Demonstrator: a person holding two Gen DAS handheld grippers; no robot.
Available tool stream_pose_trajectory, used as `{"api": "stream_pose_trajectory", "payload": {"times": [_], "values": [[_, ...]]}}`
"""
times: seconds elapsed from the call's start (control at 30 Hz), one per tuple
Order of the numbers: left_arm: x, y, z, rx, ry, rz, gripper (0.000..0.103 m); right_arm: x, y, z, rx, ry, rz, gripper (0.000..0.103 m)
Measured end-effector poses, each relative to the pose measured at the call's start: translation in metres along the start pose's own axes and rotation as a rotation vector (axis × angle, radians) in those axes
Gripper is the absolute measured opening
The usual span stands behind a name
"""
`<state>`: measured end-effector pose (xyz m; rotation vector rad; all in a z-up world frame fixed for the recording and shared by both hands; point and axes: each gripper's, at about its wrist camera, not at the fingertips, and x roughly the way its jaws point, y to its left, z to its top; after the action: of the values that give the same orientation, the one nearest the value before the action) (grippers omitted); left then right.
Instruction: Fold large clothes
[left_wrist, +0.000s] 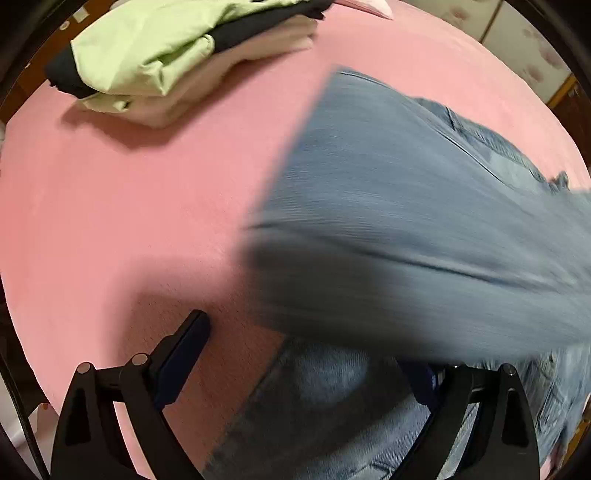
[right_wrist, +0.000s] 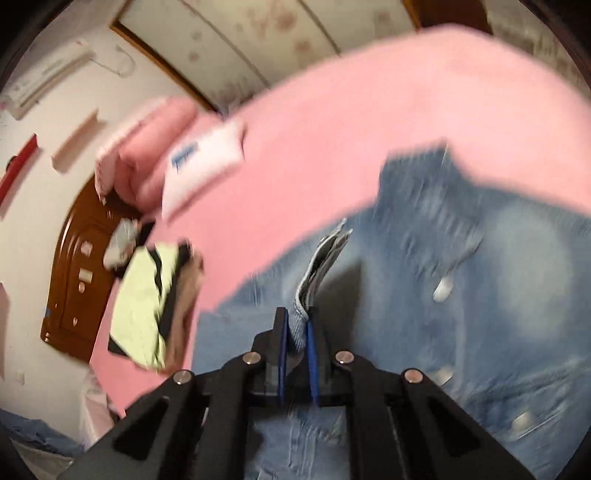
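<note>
Denim jacket (right_wrist: 461, 280) pinched by right gripper (right_wrist: 295, 328), left gripper (left_wrist: 314, 354) spread

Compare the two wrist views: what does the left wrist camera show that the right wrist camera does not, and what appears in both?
Only the left wrist view shows the left tongs spread open, empty, with a blurred denim panel sweeping across above them.

Only the right wrist view shows the right tongs shut on a denim edge, plus an air conditioner, a wooden headboard and pink pillows.

Both show the pink bedsheet, the denim jacket and the stack of folded clothes topped in light green.
</note>
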<state>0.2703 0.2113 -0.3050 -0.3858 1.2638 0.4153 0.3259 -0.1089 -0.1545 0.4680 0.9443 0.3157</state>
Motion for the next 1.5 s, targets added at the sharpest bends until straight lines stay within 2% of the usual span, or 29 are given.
{"api": "stream_pose_trajectory", "payload": {"times": [0.1,0.2,0.27,0.4,0.57,0.7,0.8,0.83,0.87,0.9,0.93,0.97,1.0,1.03,1.07,1.13,1.23,1.3,1.37,1.43,1.47,1.5], "values": [[0.0,0.01,0.01,-0.04,-0.002,-0.019,0.094,-0.033,-0.019,0.015,0.015,-0.077,-0.047,0.009],[0.002,0.013,0.018,-0.034,-0.011,-0.024,0.093,-0.054,-0.054,0.015,0.041,-0.102,-0.158,0.009],[0.001,0.017,0.023,-0.011,-0.011,-0.013,0.093,-0.058,-0.085,0.005,0.084,-0.067,-0.257,0.009],[0.005,0.012,0.028,0.026,-0.023,0.004,0.092,-0.04,-0.14,-0.031,0.227,0.046,-0.312,0.009],[0.002,0.01,0.033,0.025,-0.018,-0.014,0.092,-0.006,-0.162,-0.075,0.216,0.168,-0.486,0.011],[0.0,0.018,0.024,0.03,-0.006,-0.033,0.085,-0.012,-0.162,-0.084,0.204,0.135,-0.536,0.011],[-0.015,0.031,0.018,0.021,0.004,-0.05,0.067,-0.02,-0.157,-0.084,0.181,0.129,-0.572,0.01],[-0.026,0.036,0.018,0.025,0.0,-0.059,0.054,-0.025,-0.158,-0.083,0.184,0.123,-0.582,0.01],[-0.031,0.034,0.016,0.03,-0.011,-0.062,0.037,-0.031,-0.158,-0.083,0.193,0.115,-0.603,0.01],[-0.04,0.029,0.014,0.046,-0.027,-0.045,0.028,-0.04,-0.16,-0.084,0.195,0.1,-0.616,0.011],[-0.047,0.022,0.012,0.067,-0.035,-0.044,0.018,-0.047,-0.159,-0.083,0.189,0.077,-0.612,0.011],[-0.056,0.015,0.01,0.11,-0.044,-0.082,0.01,-0.054,-0.152,-0.082,0.165,0.043,-0.571,0.011],[-0.064,0.006,0.008,0.156,-0.038,-0.154,0.007,-0.06,-0.145,-0.082,0.146,0.031,-0.53,0.011],[-0.066,-0.002,0.005,0.183,-0.026,-0.194,0.007,-0.059,-0.137,-0.081,0.125,0.026,-0.458,0.011],[-0.068,-0.016,0.005,0.229,0.007,-0.236,0.007,-0.053,-0.128,-0.08,0.111,0.044,-0.35,0.011],[-0.061,-0.042,0.008,0.279,0.052,-0.26,0.007,-0.032,-0.117,-0.081,0.143,0.107,-0.162,0.011],[-0.043,-0.076,0.018,0.294,0.068,-0.282,0.007,0.013,-0.094,-0.086,0.193,0.211,0.053,0.011],[-0.036,-0.083,0.015,0.298,0.09,-0.22,0.007,0.044,-0.073,-0.088,0.137,0.249,0.108,0.011],[-0.009,-0.086,0.02,0.257,0.156,-0.122,0.007,0.073,-0.062,-0.089,0.098,0.296,0.119,0.011],[0.007,-0.074,0.025,0.171,0.213,-0.119,0.007,0.098,-0.07,-0.091,0.117,0.362,0.081,0.01],[0.012,-0.067,0.027,0.133,0.225,-0.139,0.004,0.106,-0.08,-0.09,0.135,0.386,0.052,0.0],[0.013,-0.06,0.028,0.103,0.229,-0.143,0.003,0.104,-0.092,-0.09,0.154,0.388,0.037,0.0]]}}
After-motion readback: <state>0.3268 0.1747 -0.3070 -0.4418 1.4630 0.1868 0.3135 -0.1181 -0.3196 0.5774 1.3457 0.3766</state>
